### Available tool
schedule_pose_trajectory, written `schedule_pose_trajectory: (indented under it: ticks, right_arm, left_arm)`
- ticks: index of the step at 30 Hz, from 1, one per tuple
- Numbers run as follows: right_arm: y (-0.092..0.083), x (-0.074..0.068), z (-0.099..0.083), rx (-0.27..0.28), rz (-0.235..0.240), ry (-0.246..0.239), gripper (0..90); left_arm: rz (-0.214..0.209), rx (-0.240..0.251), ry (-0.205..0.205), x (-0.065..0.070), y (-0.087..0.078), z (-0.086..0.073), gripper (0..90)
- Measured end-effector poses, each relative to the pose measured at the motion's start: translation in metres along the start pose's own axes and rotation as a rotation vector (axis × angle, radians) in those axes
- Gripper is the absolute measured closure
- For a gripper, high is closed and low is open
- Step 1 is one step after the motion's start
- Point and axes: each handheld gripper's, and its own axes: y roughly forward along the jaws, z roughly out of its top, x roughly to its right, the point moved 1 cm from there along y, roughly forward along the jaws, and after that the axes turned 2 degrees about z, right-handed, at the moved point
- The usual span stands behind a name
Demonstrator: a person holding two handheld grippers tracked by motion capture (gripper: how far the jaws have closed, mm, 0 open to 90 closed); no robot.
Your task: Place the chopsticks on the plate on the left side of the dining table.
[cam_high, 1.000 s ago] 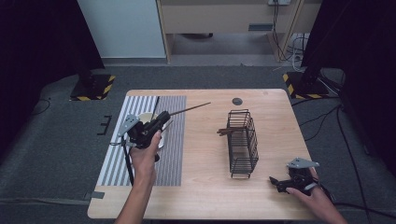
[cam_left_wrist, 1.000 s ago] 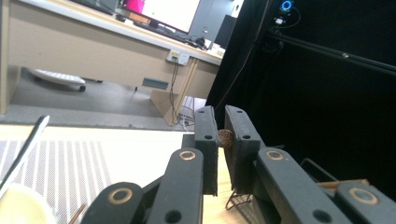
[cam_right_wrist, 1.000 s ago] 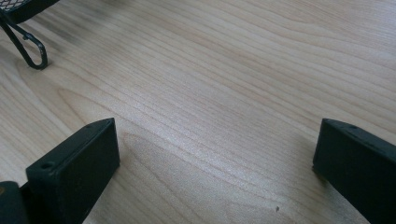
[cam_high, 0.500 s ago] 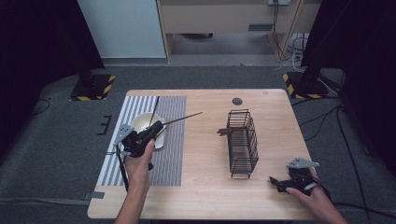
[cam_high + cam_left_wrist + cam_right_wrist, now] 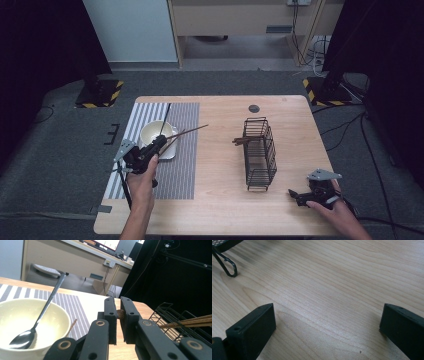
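My left gripper (image 5: 159, 143) is shut on a brown chopstick (image 5: 187, 131) that points right and away over the striped placemat (image 5: 182, 165). In the left gripper view the chopstick's end (image 5: 121, 314) sits pinched between the closed jaws of my left gripper (image 5: 118, 305). Just behind the gripper is a cream bowl (image 5: 154, 132) with a black spoon (image 5: 165, 116) leaning in it; the bowl (image 5: 37, 315) and spoon (image 5: 27, 336) are close on the left. A second chopstick (image 5: 73, 325) lies beside the bowl. My right gripper (image 5: 300, 194) rests open on the wood, its jaws wide apart in the right gripper view (image 5: 327, 322).
A black wire basket (image 5: 260, 152) lies on the middle right of the wooden table (image 5: 220, 200), with brown chopsticks (image 5: 244, 141) poking out of its left side. A small dark disc (image 5: 254, 108) sits near the far edge. A white dish (image 5: 169, 151) is under the bowl.
My left gripper has drawn back towards me and to the left with the chopstick, uncovering the bowl. The right gripper has stayed put.
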Motion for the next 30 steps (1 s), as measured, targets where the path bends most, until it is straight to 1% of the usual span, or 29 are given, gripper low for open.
schedule_pose_trajectory:
  ticks: [7, 20, 30]
  right_arm:
    - [0.0, 0.0, 0.0, -0.001, 0.001, 0.004, 0.3]
    - [0.0, 0.0, 0.0, 0.0, 0.0, 0.0, 0.3]
    - [0.0, 0.0, 0.0, 0.0, 0.0, 0.001, 0.3]
  left_arm:
    - [0.017, 0.003, -0.004, -0.007, -0.008, -0.001, 83.6]
    - [0.029, 0.006, -0.007, -0.013, -0.014, -0.002, 83.6]
    - [0.042, 0.0, 0.002, -0.019, -0.022, -0.004, 83.6]
